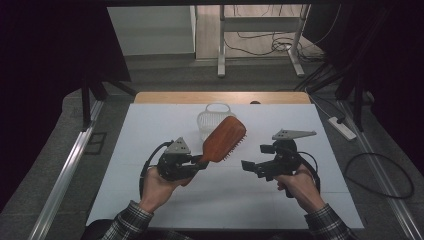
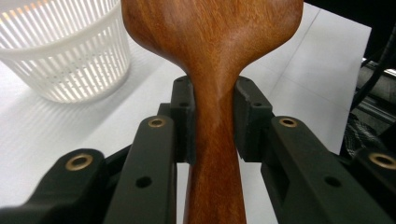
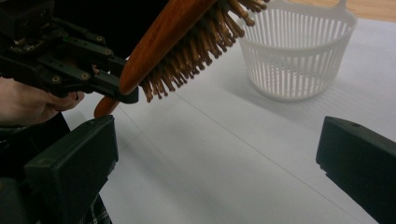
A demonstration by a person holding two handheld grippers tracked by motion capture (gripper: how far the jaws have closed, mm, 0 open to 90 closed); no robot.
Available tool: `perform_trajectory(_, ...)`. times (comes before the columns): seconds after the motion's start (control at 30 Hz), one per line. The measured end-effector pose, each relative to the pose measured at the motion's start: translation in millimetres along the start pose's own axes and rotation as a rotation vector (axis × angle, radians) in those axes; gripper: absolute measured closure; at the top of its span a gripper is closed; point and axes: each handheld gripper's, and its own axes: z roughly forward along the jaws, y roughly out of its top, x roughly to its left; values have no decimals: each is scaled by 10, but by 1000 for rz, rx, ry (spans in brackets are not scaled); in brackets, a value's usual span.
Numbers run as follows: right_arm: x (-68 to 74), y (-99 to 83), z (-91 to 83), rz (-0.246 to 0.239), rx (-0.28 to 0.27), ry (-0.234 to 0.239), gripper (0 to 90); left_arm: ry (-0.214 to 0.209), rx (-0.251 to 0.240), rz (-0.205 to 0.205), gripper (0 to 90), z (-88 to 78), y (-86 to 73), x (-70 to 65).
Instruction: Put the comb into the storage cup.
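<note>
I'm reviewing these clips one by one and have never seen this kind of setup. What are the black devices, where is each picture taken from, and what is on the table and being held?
No robot here: a person holds a hand-operated claw in each hand. The high view looks down on the white table from the person's side, with the left claw at left and the right claw at right. The other two pictures come from cameras riding on each claw, looking along its two black jaws.

The left claw is shut on the handle of a wooden hairbrush, lifted off the table with its bristles toward the right claw; the left gripper view shows the jaws pressing the handle from both sides. The right claw stands open and empty. A white slotted basket stands on the table beyond the brush.
</note>
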Motion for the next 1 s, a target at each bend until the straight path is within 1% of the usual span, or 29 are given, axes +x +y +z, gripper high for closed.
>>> perform_trajectory(0.2, 24, 64, 73, -3, -2, 13, 0, -5, -4, 4, 723, 32, -9, -50)
perform_trajectory(0.33, 53, 115, 129, -1, 12, 2, 0, -2, -8, 7, 723, 48, -15, -75)
perform_trajectory(0.43, 77, 160, 174, 8, 23, -1, 0, -3, -11, 7, 723, 62, -20, -92)
perform_trajectory(0.47, 83, 177, 192, 14, 26, 0, 0, 1, -13, 8, 723, 66, -21, -100)
perform_trajectory(0.53, 86, 199, 223, 25, 29, 11, 0, -4, -12, 10, 723, 71, -20, -103)
perform_trajectory(0.67, 87, 228, 285, 40, 42, 16, 0, -5, -6, 14, 723, 81, -19, -126)
perform_trajectory(0.87, 69, 267, 379, 72, 49, 30, 0, -7, -14, 18, 723, 81, -14, -145)
perform_trajectory(1.0, 54, 301, 428, 100, 47, 40, 0, 0, -22, 20, 723, 74, -16, -149)
